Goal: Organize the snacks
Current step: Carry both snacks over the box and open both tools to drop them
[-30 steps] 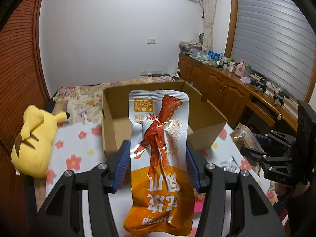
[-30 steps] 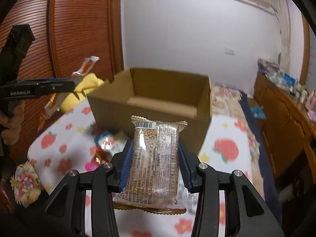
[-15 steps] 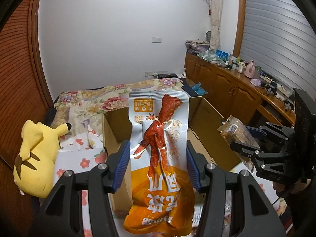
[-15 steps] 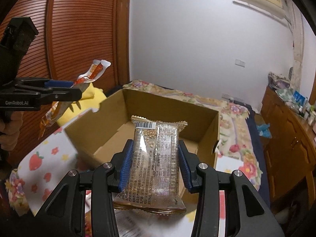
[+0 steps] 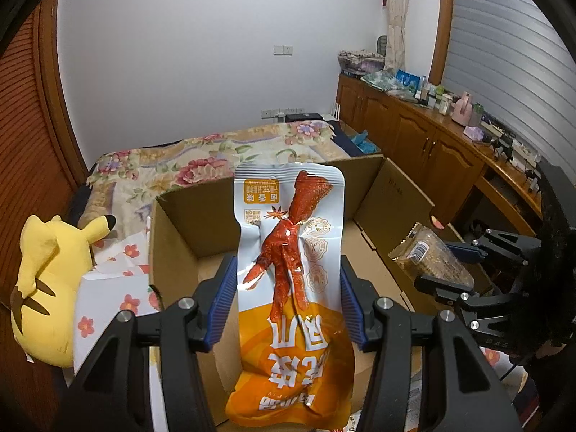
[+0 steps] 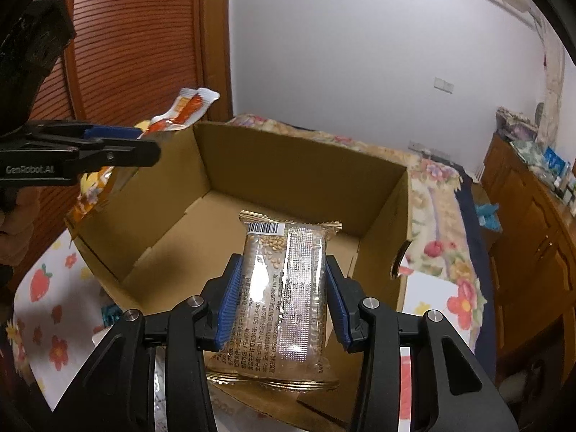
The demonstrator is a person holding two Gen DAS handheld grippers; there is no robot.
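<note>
My left gripper (image 5: 288,302) is shut on an orange and white chicken-foot snack pouch (image 5: 289,288), held upright over the near edge of an open cardboard box (image 5: 180,248). My right gripper (image 6: 282,304) is shut on a clear grain-bar packet (image 6: 284,295), held above the same cardboard box (image 6: 288,165), whose brown floor shows bare beneath it. In the right wrist view the left gripper (image 6: 118,144) with its pouch (image 6: 180,113) hangs over the box's left wall. In the left wrist view the right gripper (image 5: 464,270) and its packet (image 5: 432,259) hover over the box's right side.
The box stands on a white cloth with a flower and strawberry print (image 6: 46,288). A yellow plush toy (image 5: 46,280) lies left of the box. A bed with a floral quilt (image 5: 201,158) lies behind, and wooden cabinets (image 5: 424,136) line the right wall.
Both grippers have travelled forward from in front of the box to above its open top, each still holding its packet. The box interior now fills the lower part of both views.
</note>
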